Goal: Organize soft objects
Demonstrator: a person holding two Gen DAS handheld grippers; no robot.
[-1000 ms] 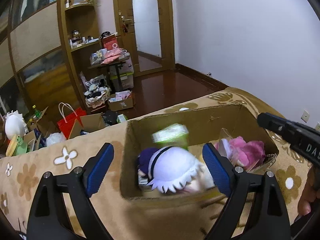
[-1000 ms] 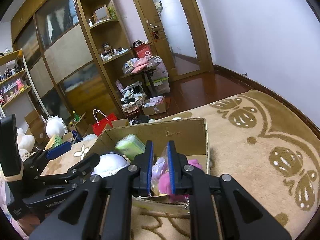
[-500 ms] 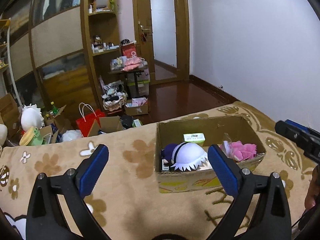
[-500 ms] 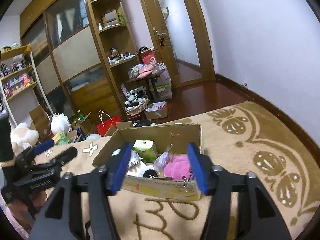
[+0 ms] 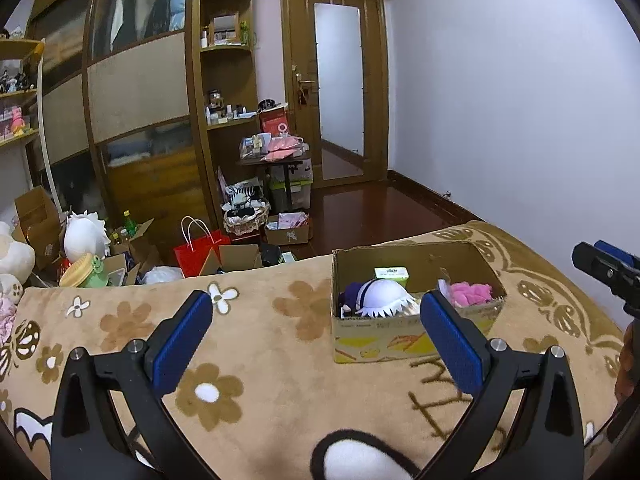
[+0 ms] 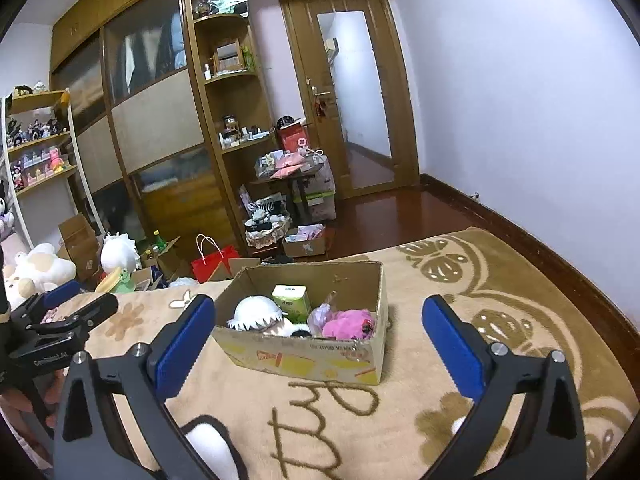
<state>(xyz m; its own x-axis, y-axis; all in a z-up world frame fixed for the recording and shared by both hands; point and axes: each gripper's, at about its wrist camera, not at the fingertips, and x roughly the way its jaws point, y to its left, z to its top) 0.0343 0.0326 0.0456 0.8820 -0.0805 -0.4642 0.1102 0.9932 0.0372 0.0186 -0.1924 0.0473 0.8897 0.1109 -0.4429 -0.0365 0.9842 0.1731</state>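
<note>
A cardboard box sits on a tan flowered blanket. Inside lie a white-haired plush doll, a pink plush and a green tissue pack. My left gripper hovers in front of the box, its jaws opening with nothing between them. My right gripper also hangs short of the box, jaws opening wide and empty. Each gripper shows at the edge of the other's view: the right one and the left one.
Beyond the blanket's far edge the floor holds a red paper bag, open cartons and a white plush. More plush toys sit at the far left. A wooden wardrobe, shelves and a door stand behind.
Both grippers drew back and up from the box, which now looks smaller and farther. The right jaws went from shut to wide apart; the left jaws spread further.
</note>
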